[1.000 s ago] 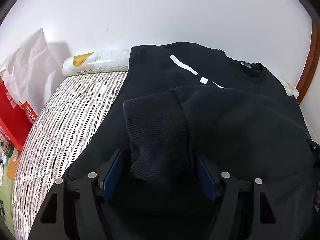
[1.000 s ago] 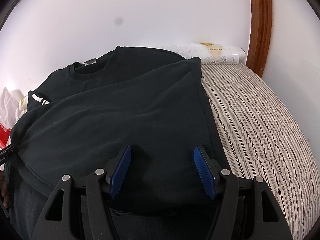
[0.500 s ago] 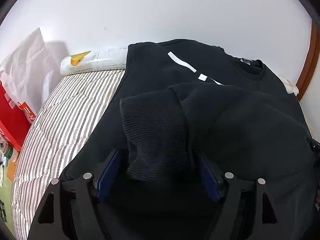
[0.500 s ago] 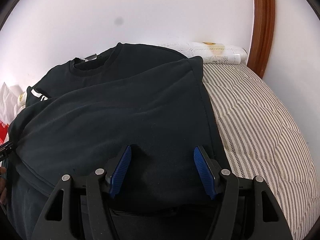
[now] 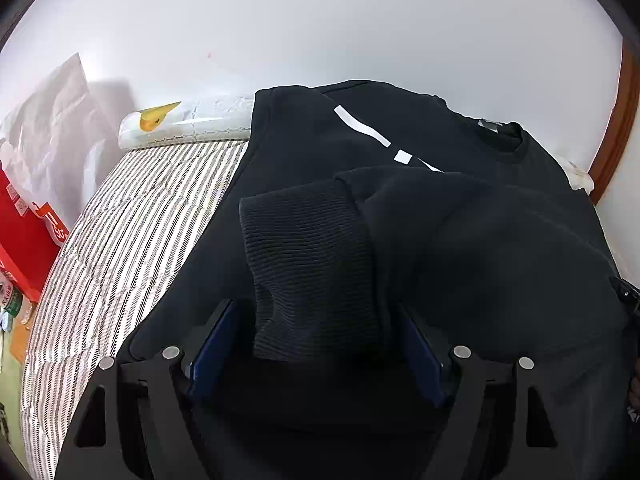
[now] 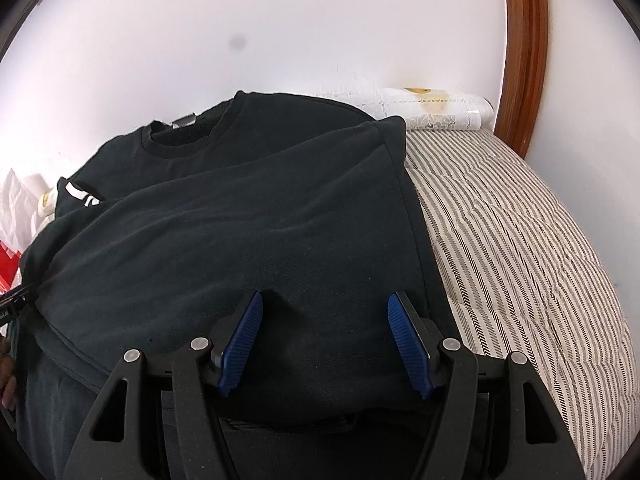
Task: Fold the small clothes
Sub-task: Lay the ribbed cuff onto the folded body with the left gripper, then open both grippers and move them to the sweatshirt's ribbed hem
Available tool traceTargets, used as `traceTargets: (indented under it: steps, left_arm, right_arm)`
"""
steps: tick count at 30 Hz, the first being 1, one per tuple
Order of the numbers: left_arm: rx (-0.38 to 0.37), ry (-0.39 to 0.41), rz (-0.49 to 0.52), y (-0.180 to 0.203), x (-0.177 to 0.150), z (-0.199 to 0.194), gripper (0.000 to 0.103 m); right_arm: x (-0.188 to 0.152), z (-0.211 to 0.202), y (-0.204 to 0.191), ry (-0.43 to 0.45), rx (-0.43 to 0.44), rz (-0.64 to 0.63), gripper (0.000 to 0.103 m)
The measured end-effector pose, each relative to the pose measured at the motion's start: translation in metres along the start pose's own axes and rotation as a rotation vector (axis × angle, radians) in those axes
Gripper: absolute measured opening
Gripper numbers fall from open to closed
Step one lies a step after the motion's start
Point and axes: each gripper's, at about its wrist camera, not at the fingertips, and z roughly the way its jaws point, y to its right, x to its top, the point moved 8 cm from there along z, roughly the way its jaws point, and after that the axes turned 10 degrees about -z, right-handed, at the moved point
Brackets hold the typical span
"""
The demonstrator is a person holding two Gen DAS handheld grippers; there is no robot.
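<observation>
With a sleeve (image 5: 460, 240) already laid across the black sweatshirt (image 6: 240, 220), both grippers' jaws stood spread, left gripper (image 5: 320, 360) just opening off the cuff (image 5: 308, 268); body folds remained

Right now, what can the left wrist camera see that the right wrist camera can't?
Only the left wrist view shows the ribbed cuff of the folded sleeve lying between the left gripper's open jaws, which have just been opening, and the red box.

Only the right wrist view shows the right gripper, open over smooth cloth, and the wide brown wooden frame.

Both show the black sweatshirt on the striped mattress, its white stripe, and the rolled patterned sheet.
</observation>
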Motion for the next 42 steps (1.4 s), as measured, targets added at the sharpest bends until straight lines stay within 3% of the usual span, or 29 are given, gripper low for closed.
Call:
traceTargets:
  steps: [5, 13, 16, 18, 22, 32, 42]
  left_arm:
    - [-0.007, 0.016, -0.003, 0.0, 0.001, -0.003, 0.079]
    - [0.018, 0.072, 0.059, 0.006, 0.004, -0.028, 0.079]
    - [-0.035, 0.072, 0.011, -0.001, 0.0, -0.053, 0.079]
    - [-0.071, 0.048, -0.014, -0.012, -0.011, -0.074, 0.079]
    - [-0.035, 0.038, -0.009, -0.042, -0.043, -0.11, 0.081]
    - [-0.009, -0.037, -0.062, -0.101, -0.153, -0.168, 0.081]
    - [-0.074, -0.043, -0.12, -0.113, -0.194, -0.191, 0.08]
  right_arm:
    - [-0.001, -0.015, 0.005, 0.005, -0.014, -0.001, 0.064]
    - [-0.021, -0.093, 0.016, 0.025, -0.066, -0.028, 0.064]
    - [-0.04, -0.122, 0.024, 0.016, -0.073, -0.01, 0.065]
    - [-0.054, -0.138, 0.026, 0.01, -0.075, -0.03, 0.069]
    - [-0.089, -0.16, 0.031, -0.005, -0.106, -0.083, 0.071]
    - [-0.179, -0.185, 0.037, -0.063, -0.04, -0.027, 0.071]
    - [-0.228, -0.207, 0.026, -0.074, 0.026, 0.02, 0.071]
